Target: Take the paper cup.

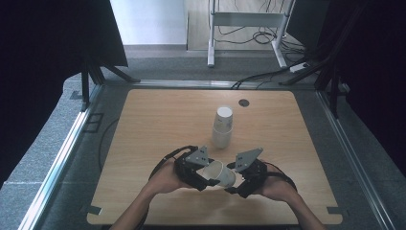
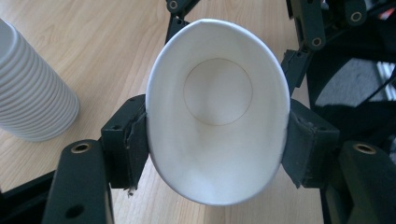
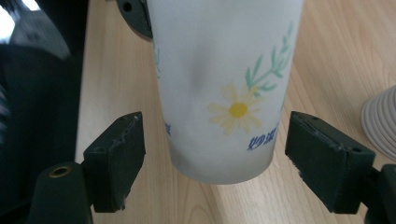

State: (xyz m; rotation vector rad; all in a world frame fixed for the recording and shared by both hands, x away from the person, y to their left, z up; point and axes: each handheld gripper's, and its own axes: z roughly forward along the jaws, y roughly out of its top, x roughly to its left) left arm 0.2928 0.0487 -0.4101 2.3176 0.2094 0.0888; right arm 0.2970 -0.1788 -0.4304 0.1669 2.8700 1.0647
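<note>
1. Left gripper [image 1: 203,178] is clamped on the paper cup [image 1: 219,173], squeezed oval at its rim, near the table's [image 1: 153,124] near edge.
2. Right gripper [image 1: 238,180] is held apart around the cup's base, pads clear.
3. A cup stack [image 1: 222,127] is stood farther off.

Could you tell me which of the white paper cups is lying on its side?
The single cup clamped in the left tongs lies sideways; the others stand in a stack behind.

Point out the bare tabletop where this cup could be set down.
Free: wood left of the tall white cup stack, and right of it toward the wooden table's edge. Crowded: the near middle, where the left gripper squeezes the white paper cup beside the right gripper.
</note>
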